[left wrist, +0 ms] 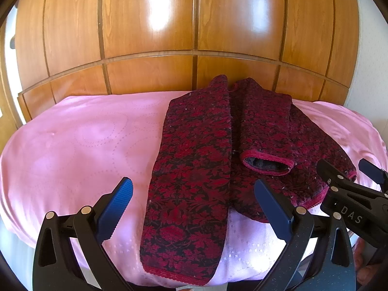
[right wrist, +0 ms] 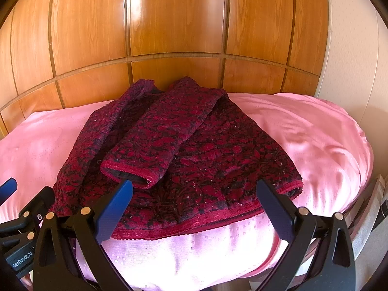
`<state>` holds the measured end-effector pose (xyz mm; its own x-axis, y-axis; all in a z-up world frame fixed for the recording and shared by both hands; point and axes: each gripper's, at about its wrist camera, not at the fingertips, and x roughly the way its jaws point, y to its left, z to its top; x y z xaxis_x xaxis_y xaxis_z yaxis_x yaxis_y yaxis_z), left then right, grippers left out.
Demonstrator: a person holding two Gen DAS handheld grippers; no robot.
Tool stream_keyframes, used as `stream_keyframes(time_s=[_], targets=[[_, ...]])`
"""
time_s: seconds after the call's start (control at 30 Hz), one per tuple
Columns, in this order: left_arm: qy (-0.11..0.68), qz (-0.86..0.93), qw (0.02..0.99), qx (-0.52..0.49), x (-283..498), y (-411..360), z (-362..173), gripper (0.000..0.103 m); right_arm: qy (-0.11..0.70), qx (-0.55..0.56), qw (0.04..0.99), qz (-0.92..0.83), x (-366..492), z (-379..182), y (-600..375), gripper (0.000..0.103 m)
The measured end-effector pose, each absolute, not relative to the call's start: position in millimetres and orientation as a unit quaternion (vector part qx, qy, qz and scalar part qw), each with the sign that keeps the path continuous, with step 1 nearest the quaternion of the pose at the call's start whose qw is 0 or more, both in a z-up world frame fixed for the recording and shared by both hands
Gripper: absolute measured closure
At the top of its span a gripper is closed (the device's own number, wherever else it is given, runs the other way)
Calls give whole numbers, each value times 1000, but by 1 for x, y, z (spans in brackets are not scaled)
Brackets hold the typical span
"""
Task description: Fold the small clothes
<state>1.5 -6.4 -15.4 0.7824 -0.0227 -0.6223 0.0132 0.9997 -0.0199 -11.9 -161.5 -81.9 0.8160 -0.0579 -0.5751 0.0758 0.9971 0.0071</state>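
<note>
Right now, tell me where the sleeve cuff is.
The sleeve cuff lies folded across the red floral garment, just beyond the right gripper's left finger, on the pink cloth.

A glossy wooden panelled wardrobe [left wrist: 150,24] spans the background, reflecting bright light patches. A pink satin bedspread [left wrist: 72,140] covers the surface before it. A pale wall [right wrist: 349,48] adjoins at right.

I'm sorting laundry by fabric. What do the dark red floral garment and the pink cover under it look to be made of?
The dark red floral garment looks like thick woven or knitted cloth: matte and nubby, with a patterned red trim along the hem and cuff. The pink cover looks like smooth satin-like fabric, judging by its sheen and woven-in dotted and square motifs.
</note>
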Motion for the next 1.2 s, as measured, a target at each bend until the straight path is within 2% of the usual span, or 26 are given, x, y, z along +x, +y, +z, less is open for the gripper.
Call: stream_keyframes(time_s=[0.53, 0.87, 0.93, 0.97, 1.0, 1.03, 1.1, 1.2], targets=[[351, -26, 936, 11, 13, -9, -25, 4, 305, 14, 952, -33, -11, -85, -163, 2], [391, -78, 916, 54, 22, -8, -53, 4, 320, 94, 943, 12, 11, -81, -193, 2], [398, -77, 912, 66, 24, -10, -60, 13, 335, 111, 935, 33, 24, -83, -193, 3], [407, -78, 907, 69, 26, -10, -65, 26, 346, 123, 929, 47, 32, -84, -191, 5], [418, -78, 903, 69, 28, -10, -71, 35, 353, 129, 925, 57, 37, -85, -189, 6], [425, -82, 899, 60, 29, -8, -75, 39, 361, 135, 920, 69, 43, -87, -185, 7], [427, -91, 899, 44, 29, -2, -76, 61, 379, 137, 911, 87, 59, -95, -174, 8], [414, -100, 905, 9, 25, 14, -68, 78, 414, 134, 892, 119, 82, -112, -156, 21]])
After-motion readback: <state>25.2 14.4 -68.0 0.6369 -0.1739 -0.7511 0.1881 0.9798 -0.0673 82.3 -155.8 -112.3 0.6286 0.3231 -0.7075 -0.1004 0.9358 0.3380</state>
